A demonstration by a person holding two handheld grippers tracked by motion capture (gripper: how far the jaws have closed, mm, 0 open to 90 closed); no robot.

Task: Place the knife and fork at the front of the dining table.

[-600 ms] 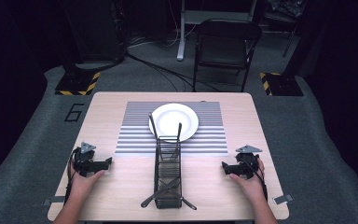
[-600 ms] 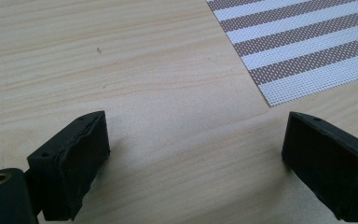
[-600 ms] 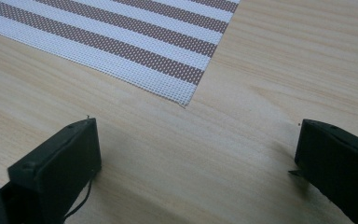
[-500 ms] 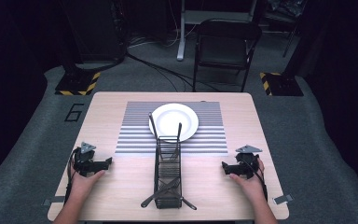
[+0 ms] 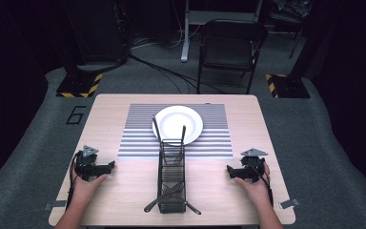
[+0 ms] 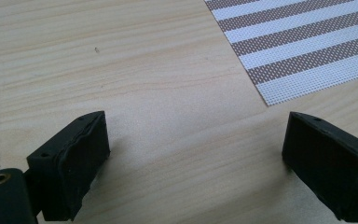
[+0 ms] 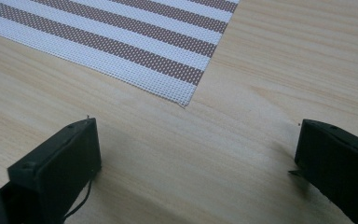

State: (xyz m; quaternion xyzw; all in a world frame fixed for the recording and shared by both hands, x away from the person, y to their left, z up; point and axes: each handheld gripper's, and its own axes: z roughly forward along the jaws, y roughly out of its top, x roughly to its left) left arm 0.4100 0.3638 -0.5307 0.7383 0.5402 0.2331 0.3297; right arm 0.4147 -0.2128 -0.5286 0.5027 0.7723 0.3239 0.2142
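Observation:
My left gripper (image 5: 108, 165) rests on the wooden table (image 5: 119, 191) at the front left, held by a hand, jaws wide apart over bare wood (image 6: 186, 154). My right gripper (image 5: 229, 170) rests at the front right, also open with nothing between its fingers (image 7: 196, 163). Between them stands a black wire cutlery caddy (image 5: 171, 176) with dark utensils sticking out at both ends. Behind it a white plate (image 5: 177, 123) sits on a striped placemat (image 5: 138, 138). A corner of the placemat (image 6: 298, 51) shows ahead of the left jaws, and another corner of the placemat (image 7: 135, 42) ahead of the right jaws.
A black folding chair (image 5: 231, 47) stands beyond the table's far edge, with cables on the floor. Yellow-black striped floor bases (image 5: 78, 86) sit at both far corners. Bare wood lies around each gripper.

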